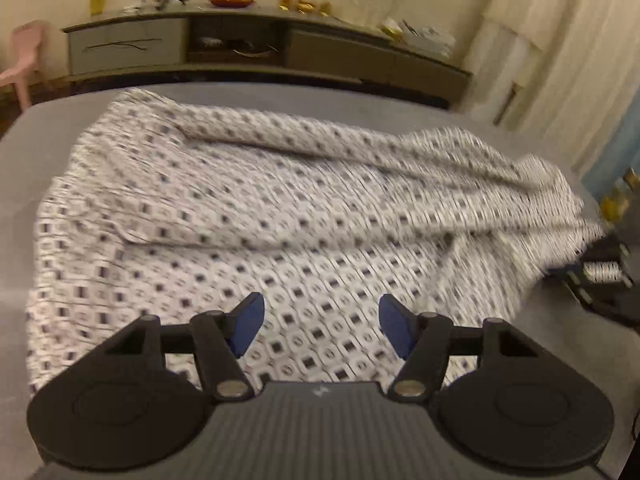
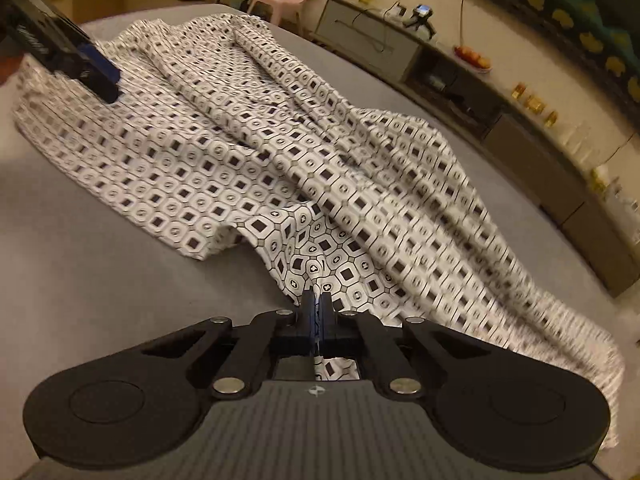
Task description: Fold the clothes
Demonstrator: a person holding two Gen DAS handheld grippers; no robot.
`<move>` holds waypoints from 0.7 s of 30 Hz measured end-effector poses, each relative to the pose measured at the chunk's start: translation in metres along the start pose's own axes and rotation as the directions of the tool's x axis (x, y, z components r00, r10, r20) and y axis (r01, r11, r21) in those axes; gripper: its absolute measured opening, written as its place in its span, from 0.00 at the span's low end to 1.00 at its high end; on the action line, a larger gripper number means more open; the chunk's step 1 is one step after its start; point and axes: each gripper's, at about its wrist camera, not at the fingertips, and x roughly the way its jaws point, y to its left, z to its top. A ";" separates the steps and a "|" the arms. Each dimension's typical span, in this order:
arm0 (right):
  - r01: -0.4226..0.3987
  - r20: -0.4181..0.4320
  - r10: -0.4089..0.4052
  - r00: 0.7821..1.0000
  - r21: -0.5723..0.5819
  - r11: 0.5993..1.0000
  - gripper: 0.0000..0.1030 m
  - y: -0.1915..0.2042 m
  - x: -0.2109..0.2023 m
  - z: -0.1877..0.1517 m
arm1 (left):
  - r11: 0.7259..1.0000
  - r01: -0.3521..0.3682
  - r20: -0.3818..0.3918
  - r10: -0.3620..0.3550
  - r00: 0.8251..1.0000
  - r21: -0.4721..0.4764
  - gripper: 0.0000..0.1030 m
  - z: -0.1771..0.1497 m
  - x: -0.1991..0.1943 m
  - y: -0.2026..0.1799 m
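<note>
The patterned garment (image 2: 256, 148) lies spread on a grey bench (image 2: 80, 264), its long axis running from the far left corner toward the near right in the right wrist view, with ridged folds along that line. Its near right end is lifted off the surface and hangs over the bench edge.

The right tongs (image 2: 319, 312) are clenched on a hem of the cloth, fabric showing between the blue pads. The left tongs (image 1: 322, 326) are released, jaws wide apart, hovering over the garment's near part; in the right view they appear at the far left end (image 2: 98, 76).

Beyond the bench stands a long low cabinet (image 1: 256, 48) against a cream wall, a pink chair (image 1: 24, 60) beside it. Bare grey bench shows at the left and near sides.
</note>
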 end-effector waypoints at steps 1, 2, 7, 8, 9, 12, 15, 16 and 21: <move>-0.050 -0.006 0.050 0.999 0.002 0.999 0.00 0.002 -0.010 -0.004 | 1.000 0.000 0.012 0.000 1.000 0.027 0.62 0.001 -0.005 -0.005; -0.096 -0.016 0.096 0.995 -0.009 0.995 0.00 0.005 -0.022 -0.009 | 0.999 0.004 0.020 -0.005 1.000 0.053 0.63 0.002 -0.009 -0.011; -0.223 -0.074 0.219 0.973 -0.040 0.974 0.02 0.005 -0.061 -0.028 | 0.972 0.118 -0.046 -0.110 0.993 0.203 0.65 -0.005 0.020 -0.078; -0.242 -0.050 0.241 0.969 -0.019 0.970 0.04 -0.003 -0.068 -0.026 | 0.963 0.126 -0.070 -0.112 0.991 0.237 0.64 -0.008 0.028 -0.092; -0.240 -0.009 0.240 0.971 0.023 0.971 0.17 -0.014 -0.072 -0.020 | 0.955 0.125 -0.090 -0.104 0.990 0.269 0.64 -0.012 0.036 -0.102; -0.146 0.151 0.113 0.982 0.232 0.962 0.73 -0.065 -0.070 0.012 | 0.939 0.115 -0.119 -0.080 0.990 0.323 0.64 -0.020 0.052 -0.114; 0.037 0.128 -0.081 0.988 0.311 0.950 0.77 -0.099 -0.026 0.044 | 0.935 0.097 -0.126 -0.057 0.990 0.342 0.64 -0.024 0.057 -0.111; 0.062 0.102 -0.097 0.990 0.302 0.951 0.76 -0.105 -0.006 0.053 | 0.935 0.095 -0.129 -0.053 0.990 0.343 0.64 -0.025 0.057 -0.109; 0.219 -0.106 -0.200 0.974 0.211 0.953 0.24 -0.131 0.090 0.079 | 0.899 0.121 -0.159 -0.059 0.986 0.420 0.70 -0.035 0.047 -0.115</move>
